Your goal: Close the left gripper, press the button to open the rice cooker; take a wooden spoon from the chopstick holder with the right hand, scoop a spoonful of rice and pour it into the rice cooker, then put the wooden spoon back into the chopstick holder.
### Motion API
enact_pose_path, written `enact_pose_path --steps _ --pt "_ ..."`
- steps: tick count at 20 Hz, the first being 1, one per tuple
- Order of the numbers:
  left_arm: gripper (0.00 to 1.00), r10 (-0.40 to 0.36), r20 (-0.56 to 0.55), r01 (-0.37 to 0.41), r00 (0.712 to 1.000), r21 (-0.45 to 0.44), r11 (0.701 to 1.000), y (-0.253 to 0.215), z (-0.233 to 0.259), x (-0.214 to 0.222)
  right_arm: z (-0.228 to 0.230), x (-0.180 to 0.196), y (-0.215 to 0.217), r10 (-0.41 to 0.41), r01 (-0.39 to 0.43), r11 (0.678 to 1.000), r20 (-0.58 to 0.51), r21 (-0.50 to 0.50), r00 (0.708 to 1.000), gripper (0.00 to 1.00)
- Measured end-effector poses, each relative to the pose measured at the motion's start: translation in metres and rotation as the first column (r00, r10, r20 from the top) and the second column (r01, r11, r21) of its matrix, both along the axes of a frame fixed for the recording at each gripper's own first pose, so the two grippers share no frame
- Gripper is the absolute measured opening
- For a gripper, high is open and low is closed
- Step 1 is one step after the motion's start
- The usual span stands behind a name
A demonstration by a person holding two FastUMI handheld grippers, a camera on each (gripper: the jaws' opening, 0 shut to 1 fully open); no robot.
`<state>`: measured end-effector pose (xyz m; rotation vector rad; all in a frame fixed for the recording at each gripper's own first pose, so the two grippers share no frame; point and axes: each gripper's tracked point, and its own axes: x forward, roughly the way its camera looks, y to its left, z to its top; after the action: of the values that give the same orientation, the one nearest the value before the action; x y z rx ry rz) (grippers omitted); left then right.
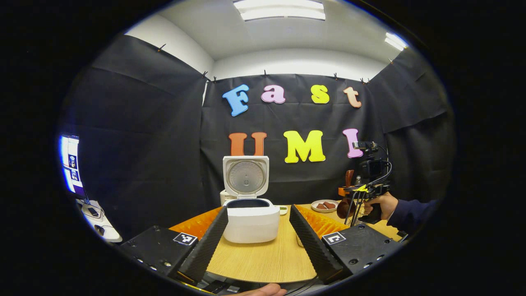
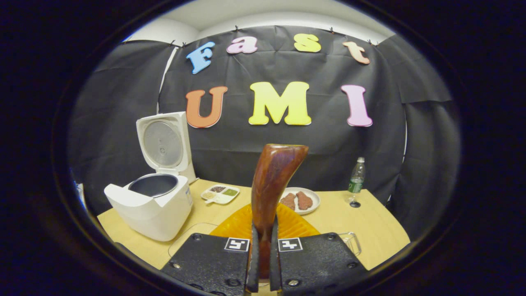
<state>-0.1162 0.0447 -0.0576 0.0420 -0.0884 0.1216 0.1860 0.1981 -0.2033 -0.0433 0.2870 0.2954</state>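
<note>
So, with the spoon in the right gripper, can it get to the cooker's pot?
Probably yes: the rice cooker has its lid upright, the pot open, and the right gripper, shut on the wooden spoon, has bare table between.

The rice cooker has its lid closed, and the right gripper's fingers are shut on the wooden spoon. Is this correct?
Not quite. The rice cooker has its lid open, standing upright behind the inner pot, as the right gripper view shows. The rest holds: the right gripper is shut on the wooden spoon.
</note>
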Motion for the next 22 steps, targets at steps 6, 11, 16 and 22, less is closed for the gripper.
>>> enact_pose_path --steps 6,11,16,22 --pt "0.95 -0.002 -0.021 0.002 1.000 -0.006 1.000 0.003 -0.010 0.001 -0.058 0.003 0.026 -0.065 0.069 0.997 -0.121 0.031 0.991 0.13" --pt "0.95 0.009 -0.038 -0.010 0.999 -0.009 1.000 0.010 -0.017 0.002 -0.103 0.000 0.047 -0.109 0.106 0.994 -0.172 -0.030 0.979 0.13" --pt "0.95 0.021 -0.053 -0.023 0.998 -0.020 1.000 0.020 -0.025 0.006 -0.103 -0.014 0.084 0.009 0.015 0.993 -0.206 0.113 0.979 0.13" --pt "0.95 0.027 -0.046 -0.029 0.999 -0.029 0.999 0.021 -0.024 0.003 -0.112 -0.012 0.095 0.081 -0.045 0.987 -0.234 0.152 0.969 0.13"
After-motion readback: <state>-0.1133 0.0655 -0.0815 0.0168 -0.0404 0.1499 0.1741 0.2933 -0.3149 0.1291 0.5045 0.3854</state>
